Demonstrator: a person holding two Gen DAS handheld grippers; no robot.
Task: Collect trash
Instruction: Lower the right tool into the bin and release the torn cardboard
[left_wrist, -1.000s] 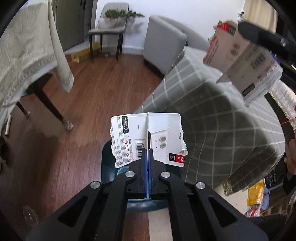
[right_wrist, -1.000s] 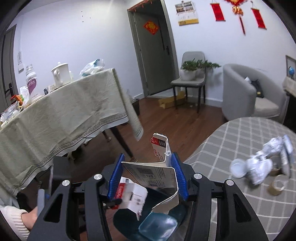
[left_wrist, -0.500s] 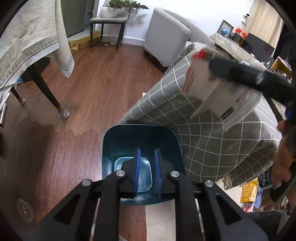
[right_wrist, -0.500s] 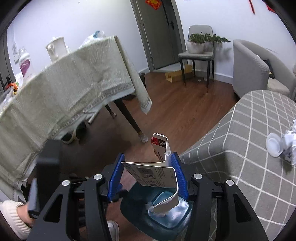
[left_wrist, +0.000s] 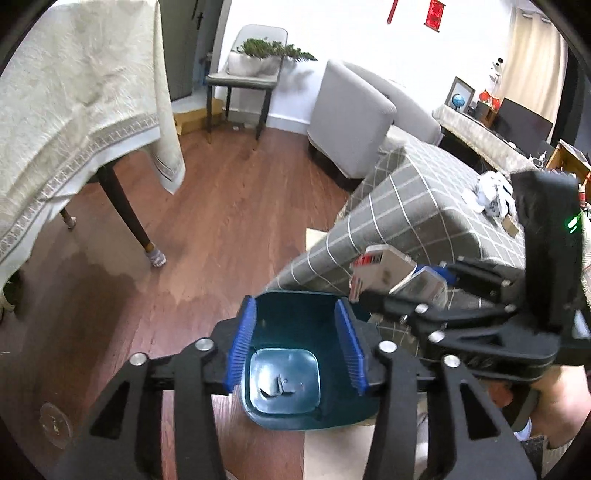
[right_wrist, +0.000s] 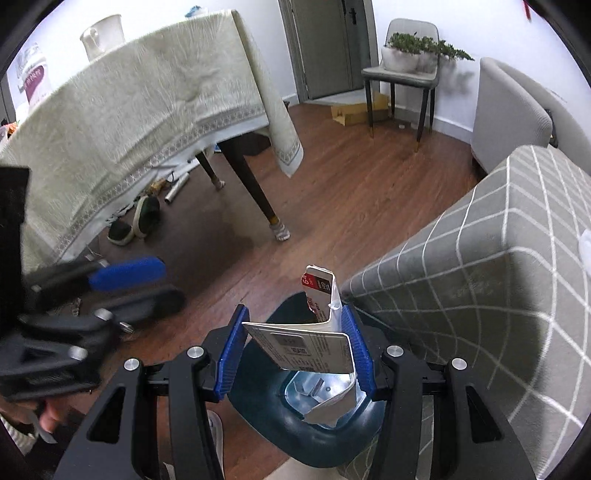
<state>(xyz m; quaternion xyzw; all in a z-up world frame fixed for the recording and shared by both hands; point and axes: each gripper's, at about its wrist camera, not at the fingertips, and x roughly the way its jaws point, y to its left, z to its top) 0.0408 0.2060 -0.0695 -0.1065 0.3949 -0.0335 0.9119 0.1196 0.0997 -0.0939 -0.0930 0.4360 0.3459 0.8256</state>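
Fingers, left gripper (left_wrist: 297, 345): jaws opening; ribbed blue pads (left_wrist: 242, 345) on black plastic arms; nothing between them, only the bin below
Fingers, right gripper (right_wrist: 293, 354): clamped on the torn carton (right_wrist: 314, 345); blue pads press its two side walls; in the left view it (left_wrist: 402, 291) comes in from the right with a hand (left_wrist: 554, 406) behind it
Torn carton, material: thin white card with a glossy print; ragged torn edges; opened out into a U-shaped channel
Torn carton, marks: grey label panel with a code block faces up; red and black patch on the far tip
Torn carton, axis: long axis runs along the fingers, away from the camera; far tip sticks up past the pads, near end hangs down over the bin mouth; not resting on anything
Bin (left_wrist: 280, 314): dark teal plastic, smooth, rounded-square mouth tapering to a smaller flat base; stands on the floor beside the checked cover's corner
Bin contents: small pale card scrap (left_wrist: 277, 386) lies flat on the shiny base
Checked cover (right_wrist: 480, 266): grey woven cloth, white grid lines, draped over a boxy shape; crumpled white trash (left_wrist: 493, 194) on top, well apart from the bin
Floor (left_wrist: 221, 221): reddish wood planks, slight sheen
Tablecloth (right_wrist: 129, 110): cream, embossed, patterned border
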